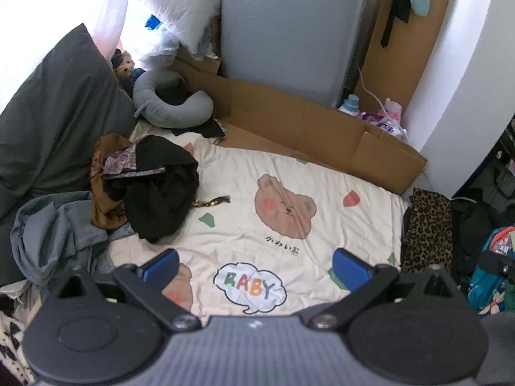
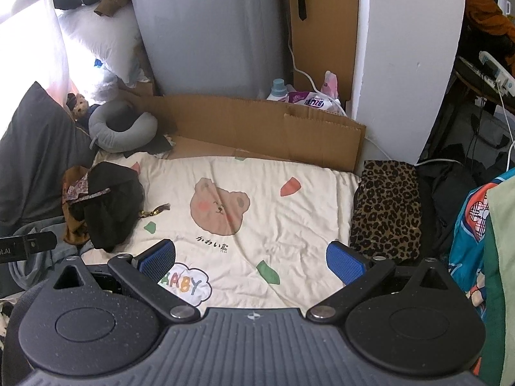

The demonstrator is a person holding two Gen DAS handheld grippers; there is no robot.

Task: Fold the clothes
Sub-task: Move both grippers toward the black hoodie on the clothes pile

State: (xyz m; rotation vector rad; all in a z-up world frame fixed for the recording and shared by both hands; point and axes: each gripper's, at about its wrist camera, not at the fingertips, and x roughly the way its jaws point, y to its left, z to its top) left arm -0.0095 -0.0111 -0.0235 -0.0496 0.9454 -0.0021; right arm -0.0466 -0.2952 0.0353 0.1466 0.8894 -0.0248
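Left gripper (image 1: pixel 256 265), right gripper (image 2: pixel 251 259): jaws wide, empty, hovering over bear blanket (image 1: pixel 289 173) cleared as folding surface. Unfolded clothes pile (image 1: pixel 154 189) at blanket's left edge; leopard garment (image 2: pixel 388 209) folded, set aside right.

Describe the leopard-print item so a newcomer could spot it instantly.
Start at the cream bear-print blanket spread over the bed. Go to its right edge: the leopard-print garment lies there as a flat, folded rectangle. Its tan-and-black spots set it apart from the crumpled black and brown clothes pile on the blanket's left side.
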